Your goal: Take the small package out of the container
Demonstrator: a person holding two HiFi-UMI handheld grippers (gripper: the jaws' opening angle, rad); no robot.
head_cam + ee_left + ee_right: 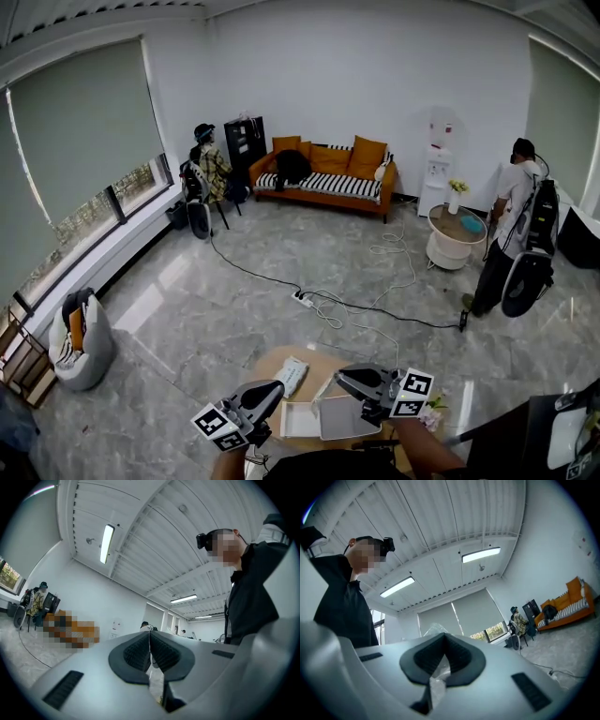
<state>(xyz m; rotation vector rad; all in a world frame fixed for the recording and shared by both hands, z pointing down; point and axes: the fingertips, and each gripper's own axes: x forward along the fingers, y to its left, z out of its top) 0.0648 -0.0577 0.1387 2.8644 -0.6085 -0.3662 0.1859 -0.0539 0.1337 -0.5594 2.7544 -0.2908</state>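
Right gripper: fingers closed, clamping the clear-plastic small package. Left gripper: fingers pressed together, nothing between them. Below both, the round wooden table carries the open white container and a second packet.

**One camera high, two tipped at the ceiling**

The head view looks from high up across the room. The surface, left gripper and right gripper lie close at its bottom edge, and the sofa lies far off. Each gripper view sits just behind its own jaws and tilts up at the ceiling. All three views share the person by the window. The right gripper view also shares the sofa.
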